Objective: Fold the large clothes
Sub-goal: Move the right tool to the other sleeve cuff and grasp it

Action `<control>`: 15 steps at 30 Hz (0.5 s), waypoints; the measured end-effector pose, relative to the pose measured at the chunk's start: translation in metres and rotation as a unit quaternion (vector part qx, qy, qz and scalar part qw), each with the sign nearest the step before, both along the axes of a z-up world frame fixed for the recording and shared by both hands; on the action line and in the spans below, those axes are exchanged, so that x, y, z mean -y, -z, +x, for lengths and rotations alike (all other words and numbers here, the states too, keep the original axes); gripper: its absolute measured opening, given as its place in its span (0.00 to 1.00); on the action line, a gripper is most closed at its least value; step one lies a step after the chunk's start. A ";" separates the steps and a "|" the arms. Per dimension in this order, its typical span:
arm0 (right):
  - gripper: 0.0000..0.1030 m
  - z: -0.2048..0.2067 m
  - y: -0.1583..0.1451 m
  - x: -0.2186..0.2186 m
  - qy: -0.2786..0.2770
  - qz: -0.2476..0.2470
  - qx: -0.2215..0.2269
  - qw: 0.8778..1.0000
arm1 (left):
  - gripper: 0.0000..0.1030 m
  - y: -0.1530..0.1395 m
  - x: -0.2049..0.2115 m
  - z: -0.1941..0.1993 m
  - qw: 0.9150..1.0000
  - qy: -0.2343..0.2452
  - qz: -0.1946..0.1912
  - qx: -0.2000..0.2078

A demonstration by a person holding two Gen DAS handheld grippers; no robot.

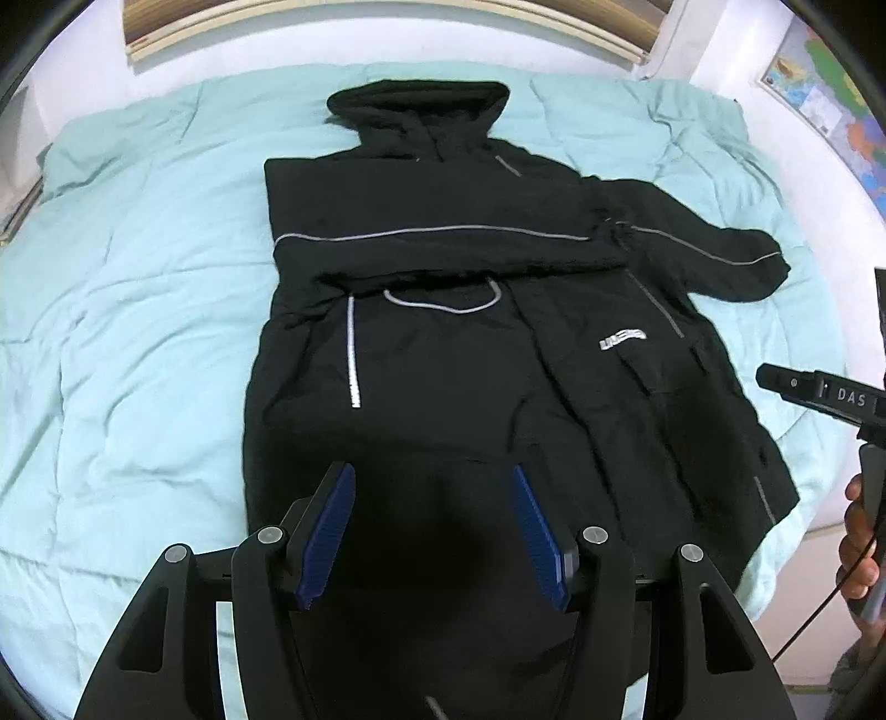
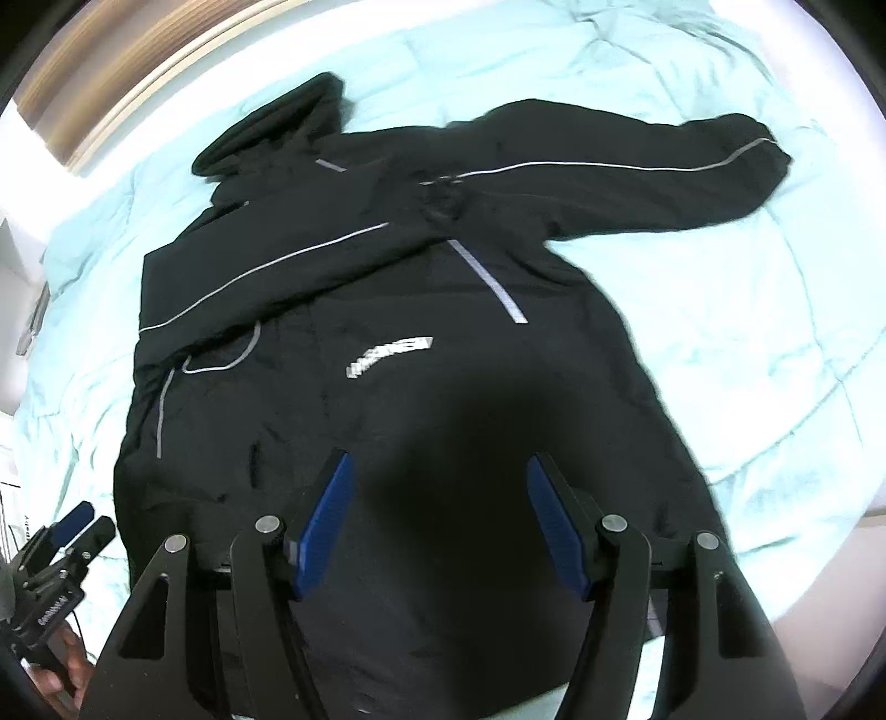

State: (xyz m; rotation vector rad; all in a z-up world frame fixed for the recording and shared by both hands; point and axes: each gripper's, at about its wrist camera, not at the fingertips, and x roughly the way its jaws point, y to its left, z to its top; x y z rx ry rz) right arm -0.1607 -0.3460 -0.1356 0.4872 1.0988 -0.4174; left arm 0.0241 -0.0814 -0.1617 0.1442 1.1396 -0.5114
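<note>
Bedding first: a pale green quilt (image 1: 138, 288) covers the bed, and on it a black hooded jacket (image 1: 443, 376) lies flat, front up, hood (image 1: 418, 108) toward the headboard (image 1: 387, 22) and hem toward the person. On the left side of the jacket, the sleeve (image 1: 443, 243) is already folded in; it lies straight across the chest with its grey stripe running side to side, so that edge of the jacket reads as a clean line. Over the lower middle, the left gripper (image 1: 432, 526) hovers with its blue fingers (image 1: 326, 531) spread wide and nothing between them. Further right, the right gripper (image 2: 437, 520) hangs above the hem, its fingers (image 2: 324, 526) equally wide and empty. At the far right the other sleeve (image 2: 637, 166) is not yet folded and stretches out onto the quilt, well clear of the body.

By my reckoning the fold is about a third done: one sleeve in, one sleeve left, then the body and hood to be doubled over.
</note>
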 end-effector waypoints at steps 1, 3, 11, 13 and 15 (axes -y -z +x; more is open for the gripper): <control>0.66 -0.006 -0.001 0.007 0.004 0.001 0.003 1.000 | 0.59 -0.002 0.004 -0.002 1.000 -0.003 -0.001 0.002; 0.66 -0.016 -0.004 0.027 0.014 0.013 0.014 1.000 | 0.59 -0.008 0.014 -0.008 1.000 -0.010 -0.002 0.005; 0.66 -0.033 -0.038 0.139 0.021 -0.024 0.035 0.999 | 0.59 -0.034 0.074 -0.023 0.997 -0.065 -0.027 0.023; 0.67 -0.035 -0.043 0.172 0.029 -0.042 0.033 0.998 | 0.59 -0.034 0.097 -0.025 0.997 -0.071 -0.031 0.024; 0.67 -0.037 -0.043 0.207 0.040 -0.050 0.030 0.998 | 0.59 -0.033 0.119 -0.026 0.996 -0.076 -0.024 0.028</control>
